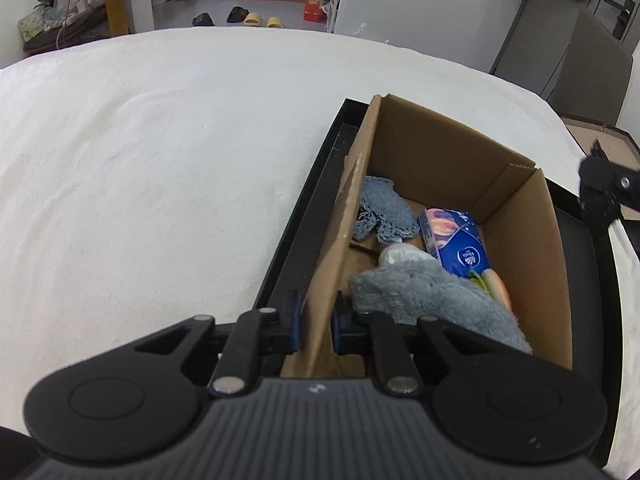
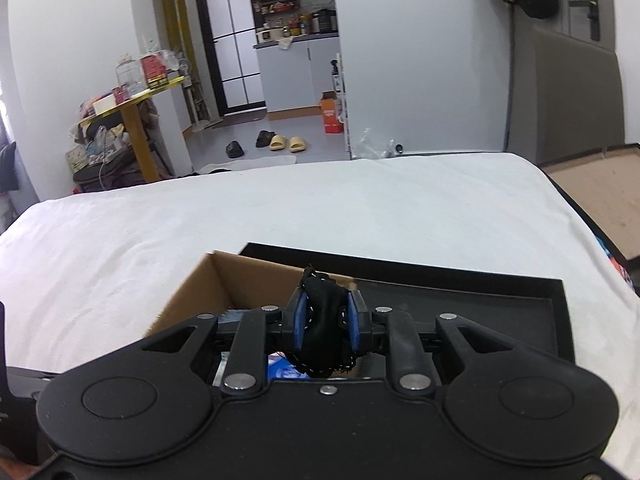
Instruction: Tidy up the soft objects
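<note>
An open cardboard box [image 1: 440, 160] stands in a black tray [image 1: 320, 184] on a white bed. It holds a blue knitted cloth [image 1: 380, 212], a blue tissue pack [image 1: 456, 244] and a grey fluffy towel [image 1: 432, 300]. My left gripper [image 1: 318, 320] is shut on the box's left wall near its closest corner, one pad outside and one inside. In the right wrist view my right gripper [image 2: 325, 314] is shut on a bunched black cloth [image 2: 324, 336] with white stitching, held above the box [image 2: 192, 300] and the tray [image 2: 480, 304]. That gripper also shows at the right edge of the left view, right gripper [image 1: 604, 196].
The white bed sheet [image 1: 160, 180] spreads wide to the left of and beyond the tray. Past the bed's far edge lie slippers [image 2: 288, 143] on the floor and an orange box [image 2: 332, 114]. A cluttered yellow table [image 2: 132, 100] stands at the left, a grey headboard [image 2: 576, 92] at the right.
</note>
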`<state>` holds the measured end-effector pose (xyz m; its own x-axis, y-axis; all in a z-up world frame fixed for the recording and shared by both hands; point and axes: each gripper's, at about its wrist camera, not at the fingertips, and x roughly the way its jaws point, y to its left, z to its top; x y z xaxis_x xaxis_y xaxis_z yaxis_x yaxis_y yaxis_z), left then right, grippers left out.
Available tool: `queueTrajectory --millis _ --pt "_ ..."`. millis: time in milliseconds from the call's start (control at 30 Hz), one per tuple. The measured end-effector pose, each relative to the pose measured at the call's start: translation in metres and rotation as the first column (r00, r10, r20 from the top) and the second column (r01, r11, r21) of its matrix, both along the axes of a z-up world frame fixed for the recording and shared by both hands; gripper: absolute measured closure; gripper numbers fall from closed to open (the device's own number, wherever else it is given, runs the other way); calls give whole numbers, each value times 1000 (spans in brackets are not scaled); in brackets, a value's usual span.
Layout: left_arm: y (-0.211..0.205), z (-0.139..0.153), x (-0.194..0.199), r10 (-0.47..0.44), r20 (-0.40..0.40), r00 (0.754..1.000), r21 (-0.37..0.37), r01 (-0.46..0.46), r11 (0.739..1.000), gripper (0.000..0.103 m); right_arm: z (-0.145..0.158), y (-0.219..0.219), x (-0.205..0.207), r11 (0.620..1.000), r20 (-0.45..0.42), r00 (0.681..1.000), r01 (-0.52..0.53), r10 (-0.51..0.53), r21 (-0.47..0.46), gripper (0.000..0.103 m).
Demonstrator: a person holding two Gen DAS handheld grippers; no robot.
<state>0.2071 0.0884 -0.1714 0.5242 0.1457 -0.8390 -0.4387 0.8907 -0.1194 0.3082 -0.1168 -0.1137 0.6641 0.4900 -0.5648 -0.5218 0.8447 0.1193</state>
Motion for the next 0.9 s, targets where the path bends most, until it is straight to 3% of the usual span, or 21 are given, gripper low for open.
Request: queueTrajectory --millis 300,500,733,900 --pt "2 1 -1 -8 4 1000 -31 9 999 89 -2 41 1 998 4 999 -54 54 -36 80" --pt "4 5 3 -2 -25 1000 -44 1 999 88 -12 45 12 995 -13 1000 -17 16 -100 60" --pt "1 26 2 -21 -12 1000 -38 20 999 84 5 13 0 997 -26 998 60 -61 -53 54" --pt "-7 48 -8 -54 28 998 -29 54 998 64 16 -10 -16 995 -45 994 95 -95 2 52"
